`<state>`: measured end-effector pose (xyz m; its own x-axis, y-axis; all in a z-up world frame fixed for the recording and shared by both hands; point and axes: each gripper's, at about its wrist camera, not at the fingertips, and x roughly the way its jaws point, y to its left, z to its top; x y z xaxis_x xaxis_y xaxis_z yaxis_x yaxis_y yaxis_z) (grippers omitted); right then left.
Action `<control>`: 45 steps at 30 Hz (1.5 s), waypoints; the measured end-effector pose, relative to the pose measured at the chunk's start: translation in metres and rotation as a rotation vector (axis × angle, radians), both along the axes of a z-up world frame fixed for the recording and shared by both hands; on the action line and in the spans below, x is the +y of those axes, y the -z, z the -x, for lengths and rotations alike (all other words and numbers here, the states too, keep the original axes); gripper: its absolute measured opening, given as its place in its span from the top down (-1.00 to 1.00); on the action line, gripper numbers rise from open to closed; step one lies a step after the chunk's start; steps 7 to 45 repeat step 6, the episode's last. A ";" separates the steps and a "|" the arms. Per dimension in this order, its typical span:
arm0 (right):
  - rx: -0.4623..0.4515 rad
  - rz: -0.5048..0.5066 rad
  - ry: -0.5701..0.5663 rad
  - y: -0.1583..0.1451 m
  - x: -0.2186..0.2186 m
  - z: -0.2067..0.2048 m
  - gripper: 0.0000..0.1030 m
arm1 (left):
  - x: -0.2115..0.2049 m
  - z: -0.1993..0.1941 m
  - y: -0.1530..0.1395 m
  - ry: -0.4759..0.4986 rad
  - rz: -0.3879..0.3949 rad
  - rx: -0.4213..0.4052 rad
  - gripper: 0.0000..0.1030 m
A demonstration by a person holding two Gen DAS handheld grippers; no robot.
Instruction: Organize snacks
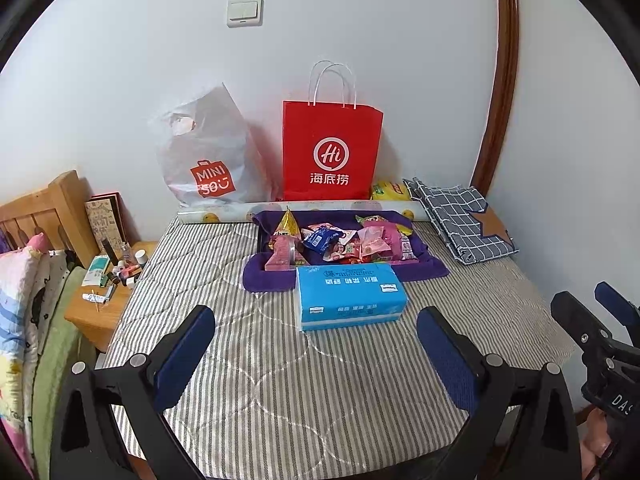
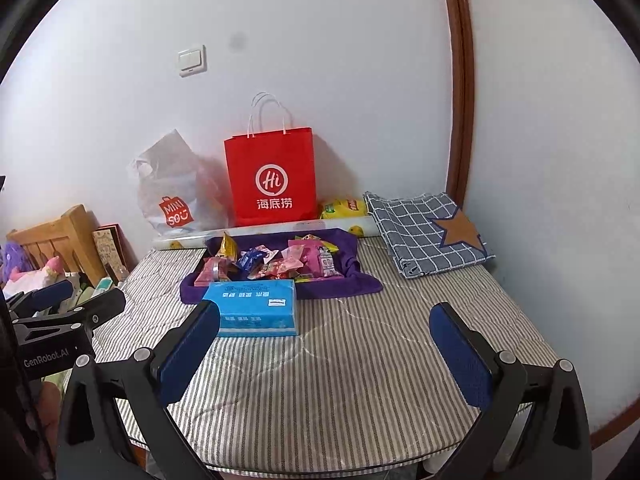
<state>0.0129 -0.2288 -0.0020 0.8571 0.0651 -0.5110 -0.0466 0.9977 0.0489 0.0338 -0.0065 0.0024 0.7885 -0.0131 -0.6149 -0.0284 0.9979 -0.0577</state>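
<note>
Snacks [image 1: 340, 242] are lying far behind both spread-apart grippers, left [image 1: 316, 344] and right [image 2: 326, 340], before MINISO [image 1: 208, 152] and "Hi" [image 1: 332, 148] bags.

the left hand-held gripper [image 1: 316, 340] hangs low over the striped bed [image 1: 320, 380], its blue-padded fingers [image 1: 184, 356] spread wide with nothing between them. just beyond lies a blue tissue pack [image 1: 349, 296], touching the near edge of a purple tray [image 1: 424, 268] heaped with snacks [image 1: 340, 240]. at the far wall stand a red paper bag [image 1: 332, 152] and, to its left, a grey plastic bag [image 1: 208, 152]. a checked cloth [image 1: 460, 220] lies folded far right. the right hand-held gripper [image 1: 600, 316] shows at the right edge.
</note>
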 end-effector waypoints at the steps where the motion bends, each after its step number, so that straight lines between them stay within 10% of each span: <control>1: 0.001 0.002 -0.002 0.000 0.001 -0.001 -1.00 | 0.001 -0.002 0.001 -0.002 0.001 0.002 -0.98; 45: 0.000 0.004 0.000 0.000 0.003 -0.006 -1.00 | 0.005 -0.009 0.004 -0.002 -0.004 -0.003 -0.98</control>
